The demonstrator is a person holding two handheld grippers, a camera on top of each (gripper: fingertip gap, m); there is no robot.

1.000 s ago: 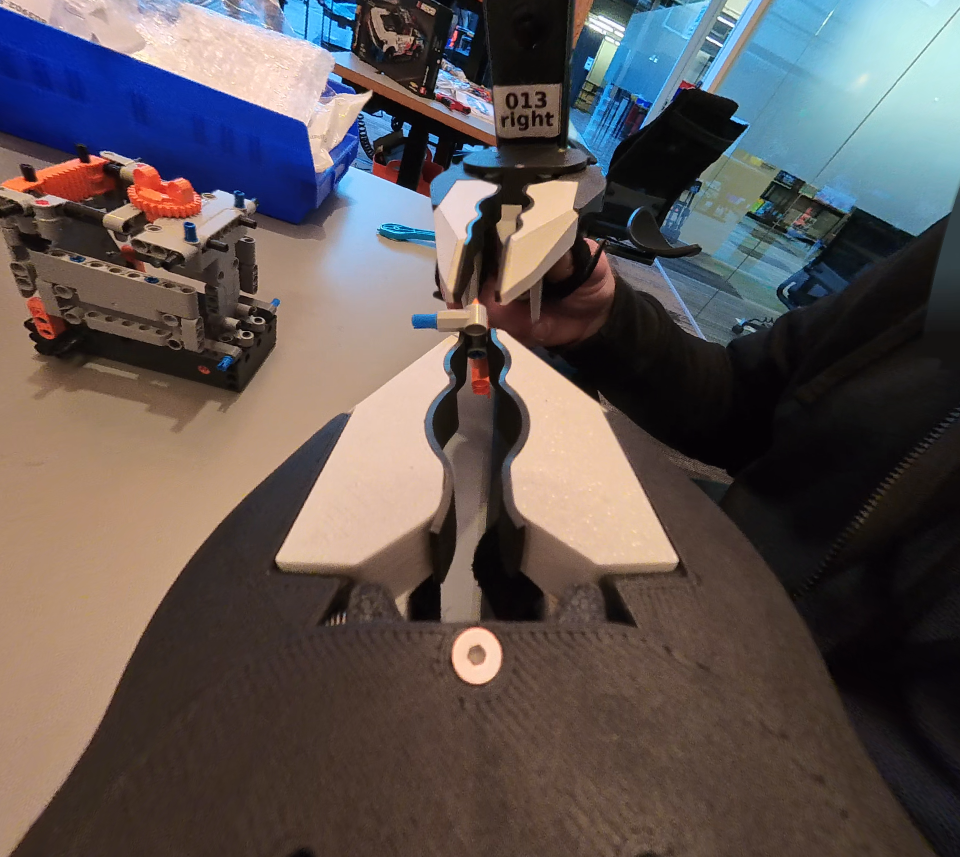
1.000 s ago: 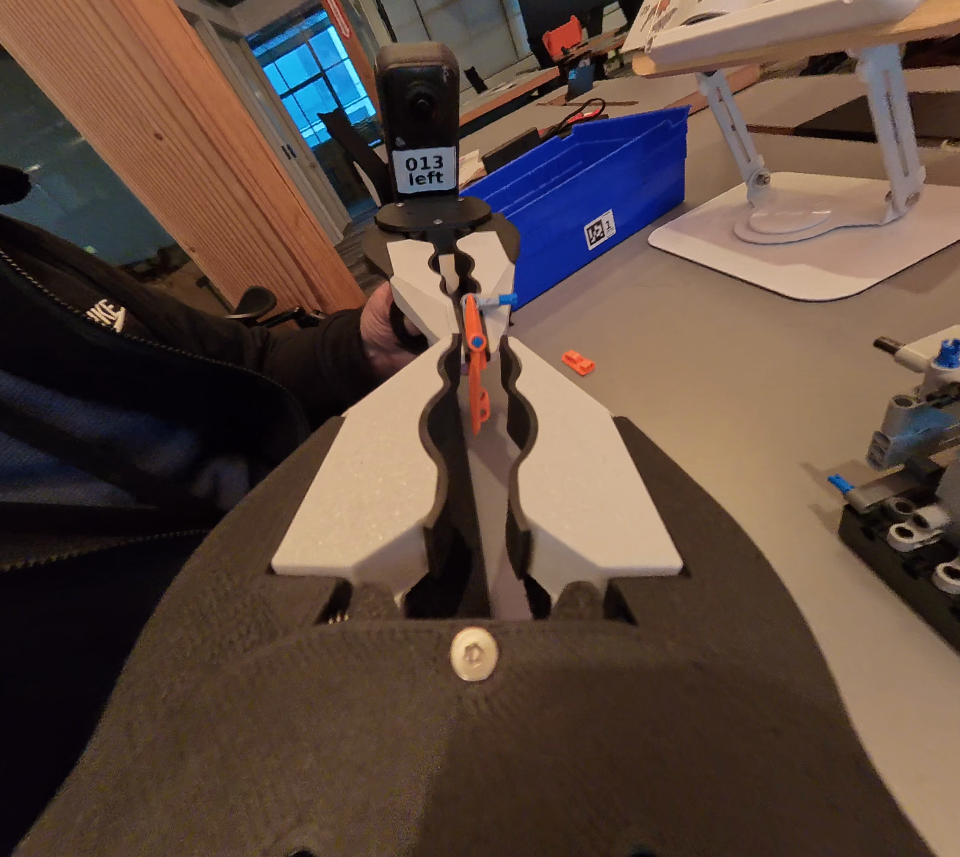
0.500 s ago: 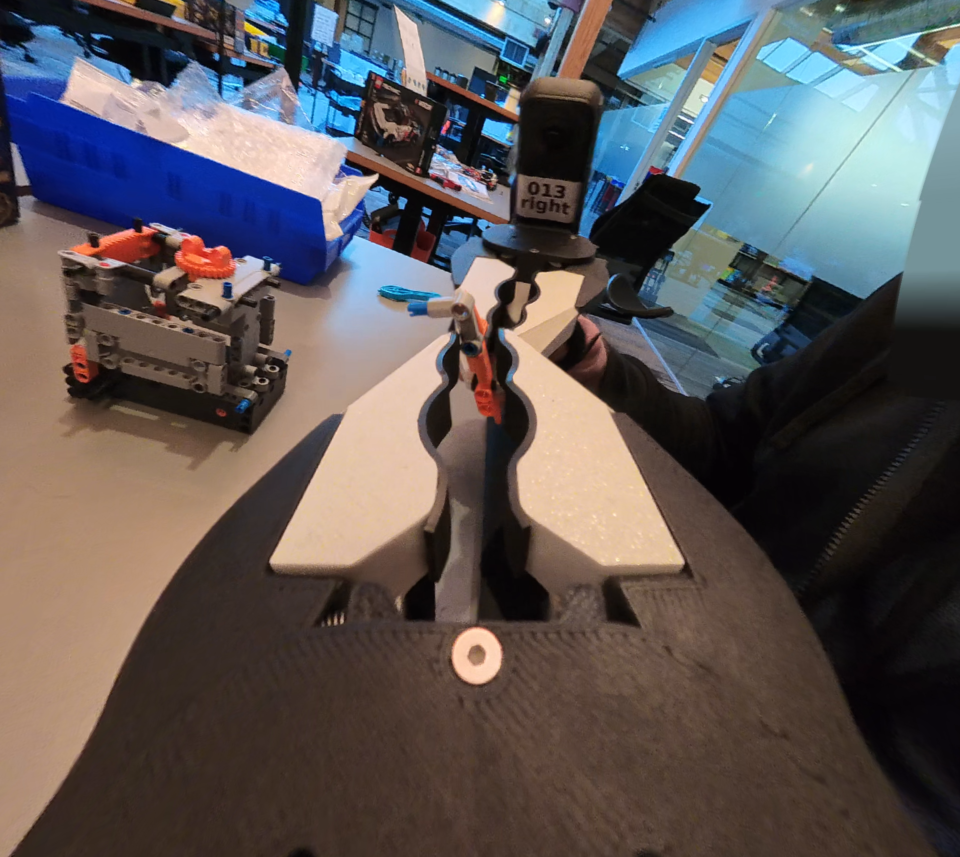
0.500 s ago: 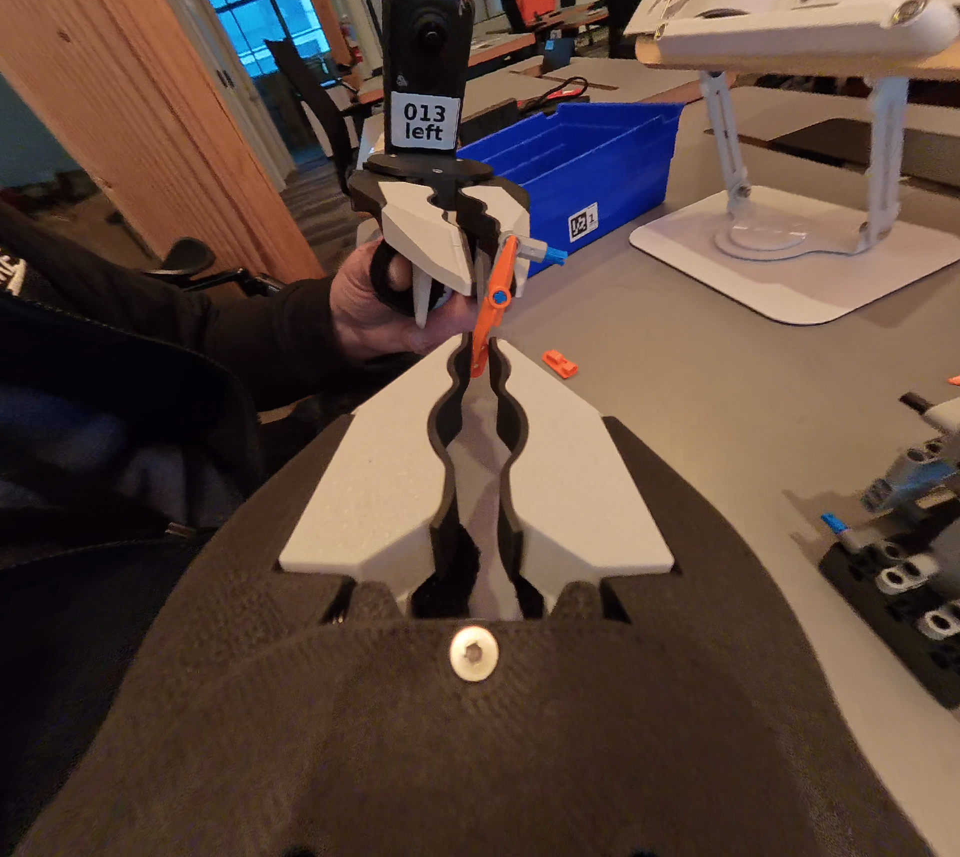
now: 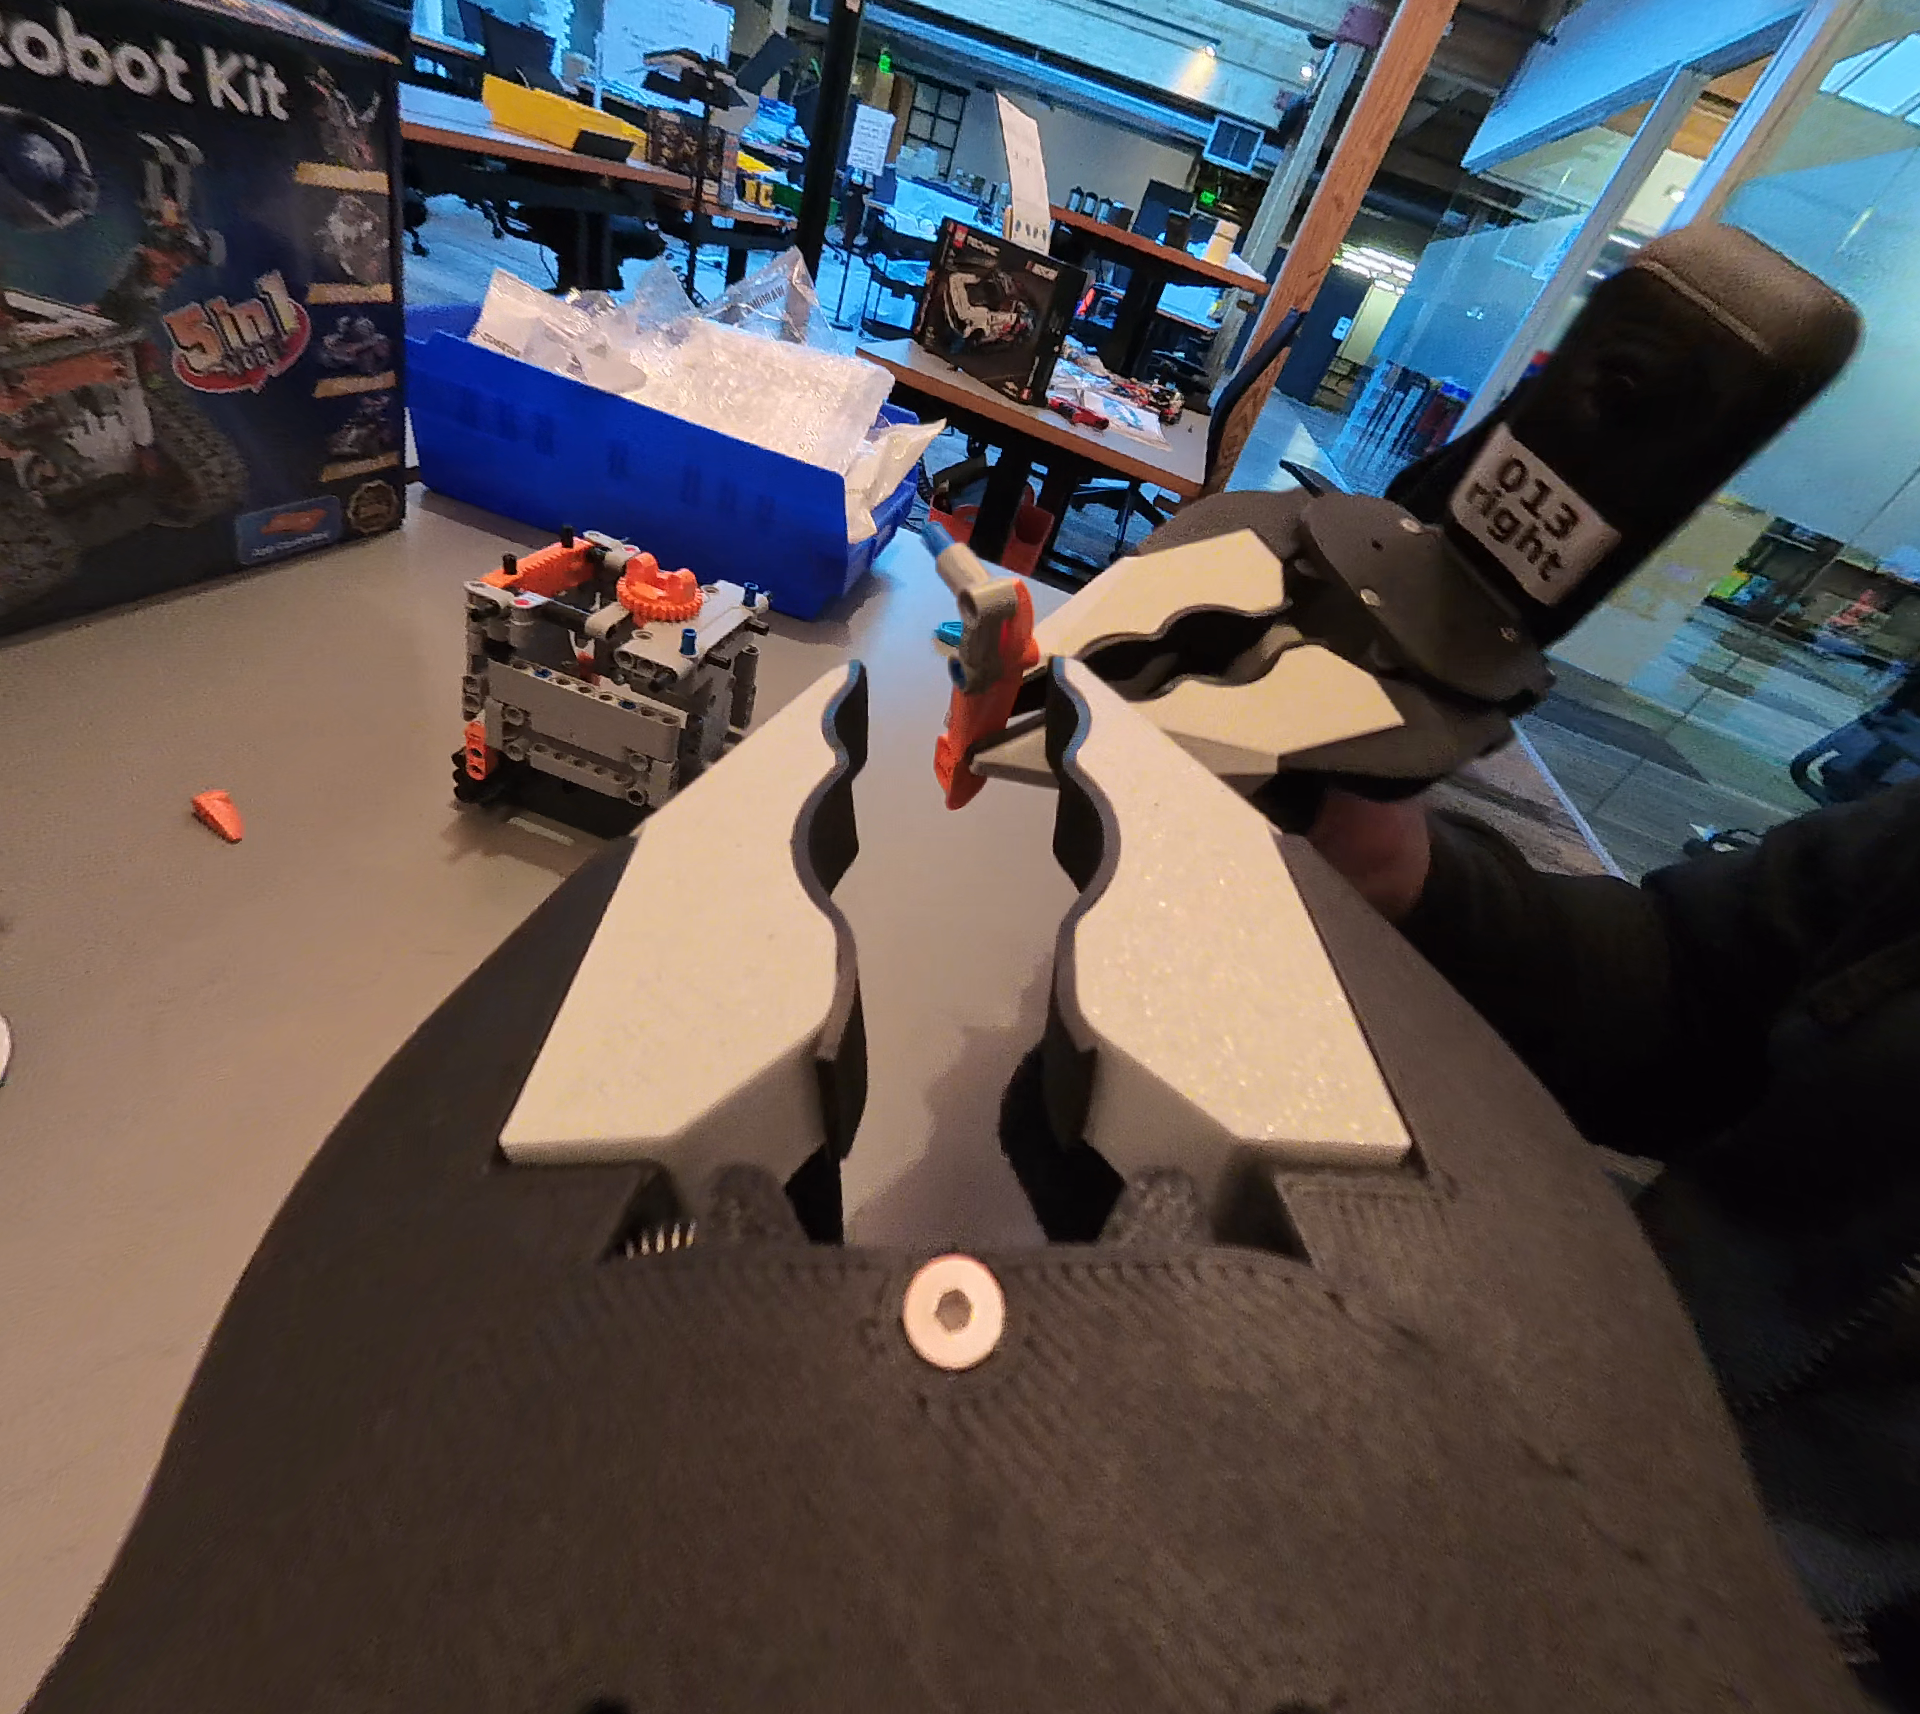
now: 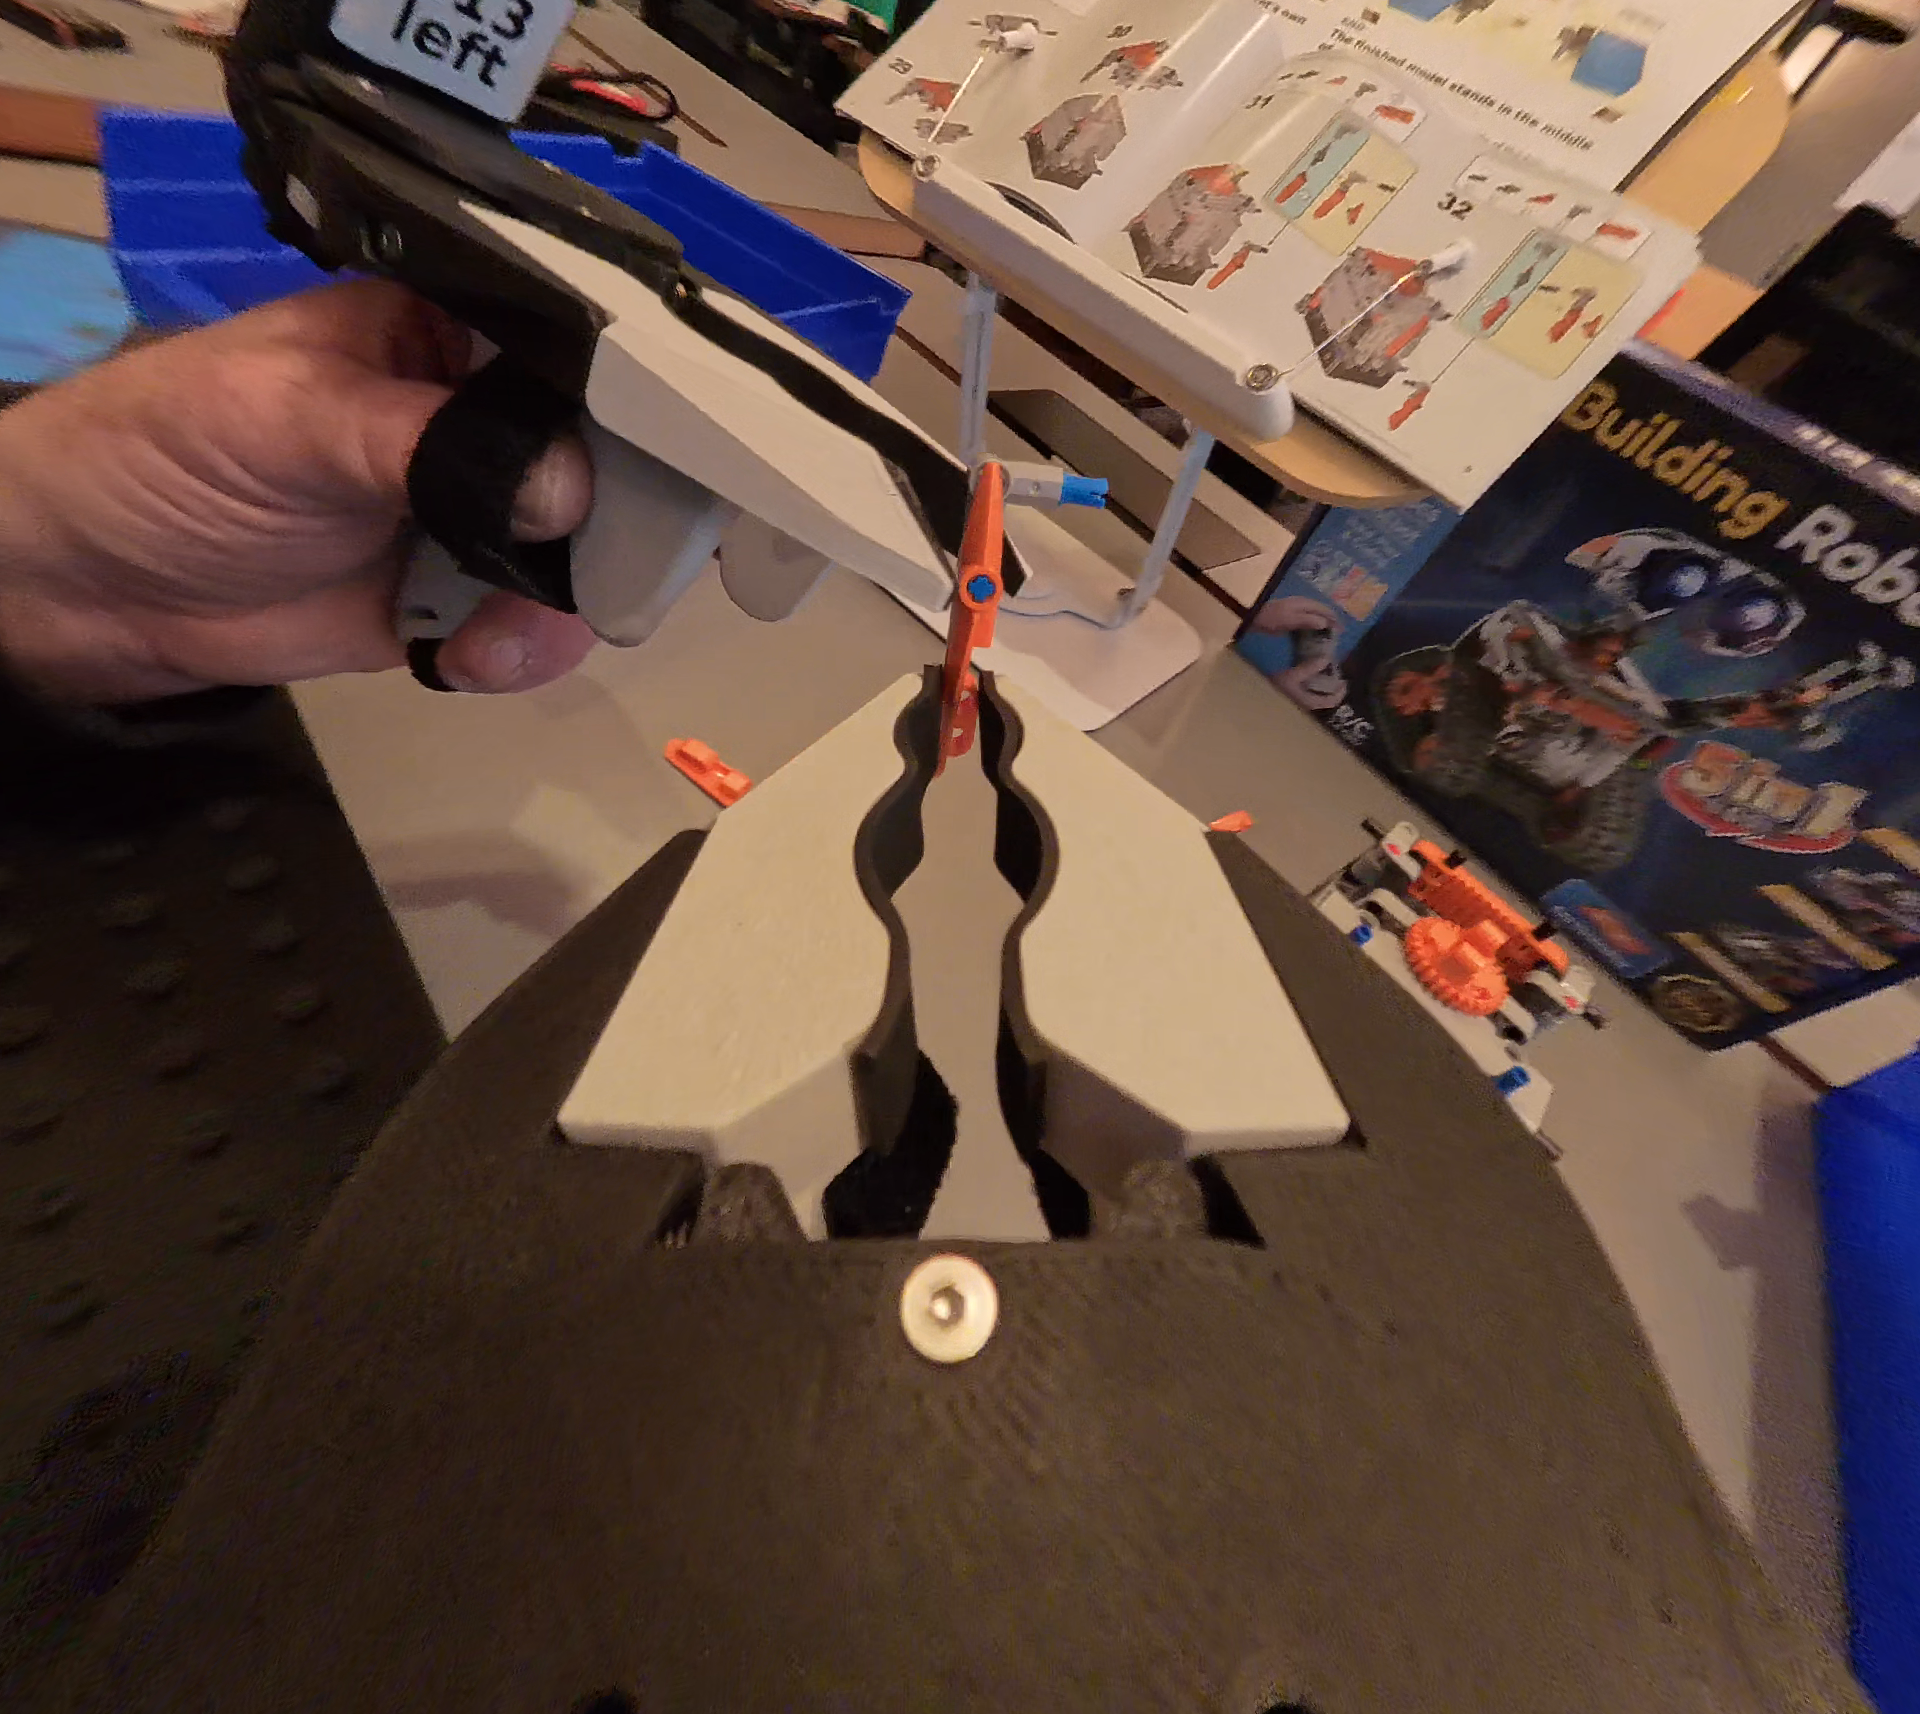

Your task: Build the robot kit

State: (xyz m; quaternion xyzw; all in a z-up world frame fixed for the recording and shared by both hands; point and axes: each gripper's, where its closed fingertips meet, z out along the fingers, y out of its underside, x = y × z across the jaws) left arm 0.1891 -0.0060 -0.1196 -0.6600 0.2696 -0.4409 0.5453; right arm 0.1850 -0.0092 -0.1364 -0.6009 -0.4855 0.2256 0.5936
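Jaws: left gripper (image 5: 956, 708) wide, right gripper (image 6: 961, 703) pinching one orange piece (image 6: 971, 625) (two lie loose).

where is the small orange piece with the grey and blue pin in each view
Left wrist view: the orange piece sits right of centre, shut in the right gripper, just ahead of the open left gripper.
Right wrist view: it stands upright at centre, its lower end pinched at the right gripper tips.
Shared landmark: the grey block model with the orange gear on the table.
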